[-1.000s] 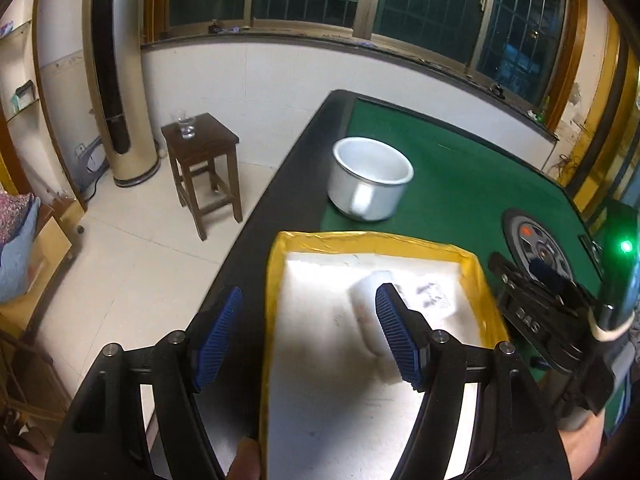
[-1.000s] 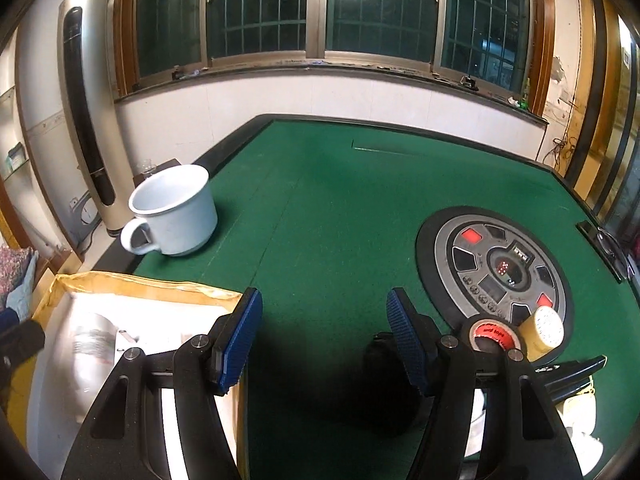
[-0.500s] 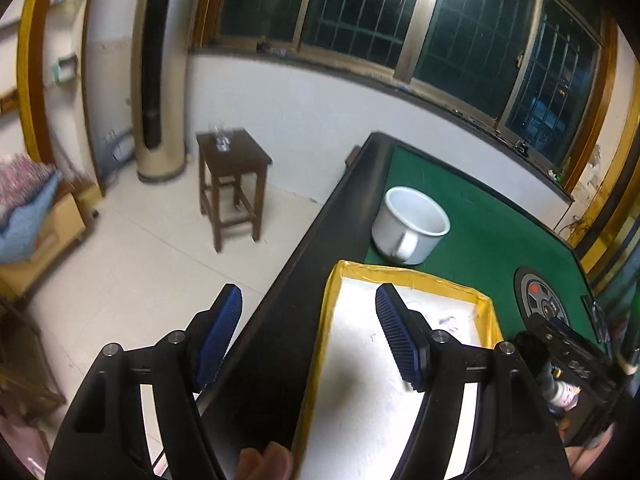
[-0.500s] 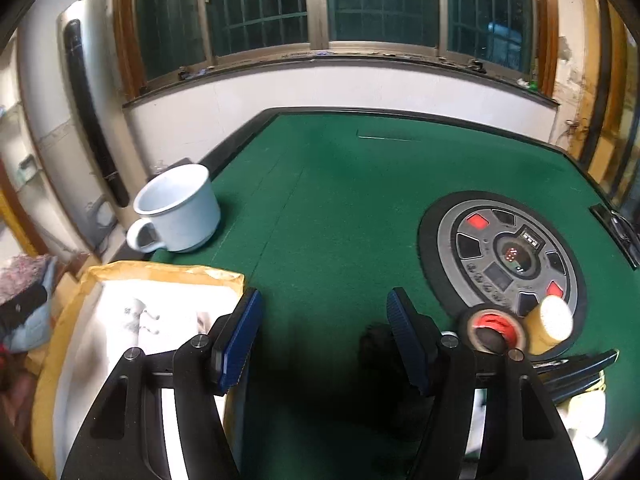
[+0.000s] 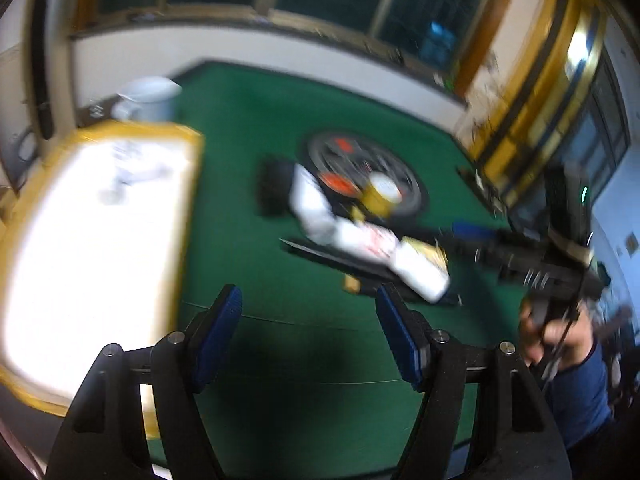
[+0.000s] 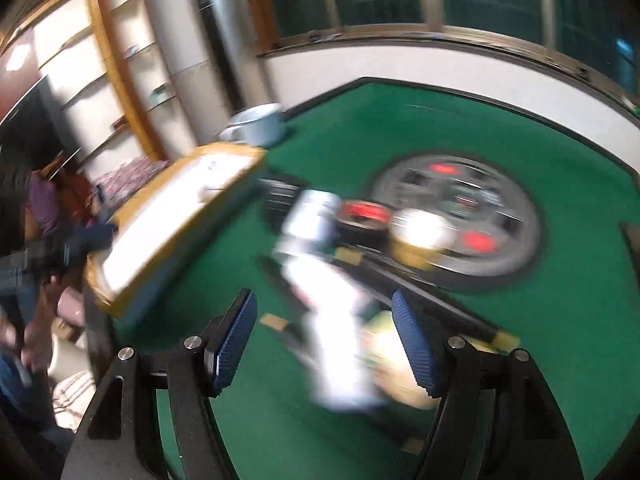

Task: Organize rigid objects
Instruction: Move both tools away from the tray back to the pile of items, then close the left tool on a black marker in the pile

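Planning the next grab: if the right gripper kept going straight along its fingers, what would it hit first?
Probably the white bottle lying between the open right gripper fingers, in the pile on the green table. Blur makes the depth uncertain.

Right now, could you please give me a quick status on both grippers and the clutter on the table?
Left gripper open, empty. Right gripper open, jaws just widened, white bottle between them, unpressed. Pile beside yellow tray; frames blurred.

tabletop (image 5: 248, 128): matt green felt | mug (image 5: 148, 98): glossy white enamel | claw pads (image 6: 236, 340): ribbed blue rubber | tray (image 5: 188, 184): yellow-taped rim
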Available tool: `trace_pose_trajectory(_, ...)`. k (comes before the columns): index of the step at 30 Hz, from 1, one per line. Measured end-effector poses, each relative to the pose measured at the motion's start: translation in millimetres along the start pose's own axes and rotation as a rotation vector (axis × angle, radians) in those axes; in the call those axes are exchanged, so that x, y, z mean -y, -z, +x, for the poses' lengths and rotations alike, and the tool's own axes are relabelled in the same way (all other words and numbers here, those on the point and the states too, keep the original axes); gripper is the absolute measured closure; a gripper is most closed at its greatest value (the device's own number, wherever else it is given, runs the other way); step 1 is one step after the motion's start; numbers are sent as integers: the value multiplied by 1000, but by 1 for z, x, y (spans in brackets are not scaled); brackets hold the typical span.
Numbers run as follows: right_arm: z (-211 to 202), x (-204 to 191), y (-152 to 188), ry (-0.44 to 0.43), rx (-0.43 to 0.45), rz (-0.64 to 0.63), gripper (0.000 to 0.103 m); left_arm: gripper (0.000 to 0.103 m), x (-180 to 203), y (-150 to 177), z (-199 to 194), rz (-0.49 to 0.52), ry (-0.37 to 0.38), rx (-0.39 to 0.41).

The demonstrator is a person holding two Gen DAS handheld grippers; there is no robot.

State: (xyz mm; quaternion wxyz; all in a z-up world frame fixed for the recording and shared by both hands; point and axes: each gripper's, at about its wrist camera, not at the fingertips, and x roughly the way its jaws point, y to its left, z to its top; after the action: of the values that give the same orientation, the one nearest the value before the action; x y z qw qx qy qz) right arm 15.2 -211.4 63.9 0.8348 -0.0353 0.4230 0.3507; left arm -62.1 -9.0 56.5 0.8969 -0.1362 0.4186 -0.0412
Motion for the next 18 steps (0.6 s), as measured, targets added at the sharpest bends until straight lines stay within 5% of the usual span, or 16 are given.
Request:
trace_pose_trajectory(4,-7,39,-1,-111,14,27,38,34,35,-7,47,125,10,-105)
trace_pose_trajectory(10,15,66,13,-316,-41,99,38,34,43,-22,68,235,37,-101)
trace_pose_trajectory(16,20,83,24,-356,-28,199,38,35,63,-16,101,427,81,-268)
trace_pose_trajectory(18,19,86,24,-360,-26,209,38,34,67,-17,105,480,89,-267)
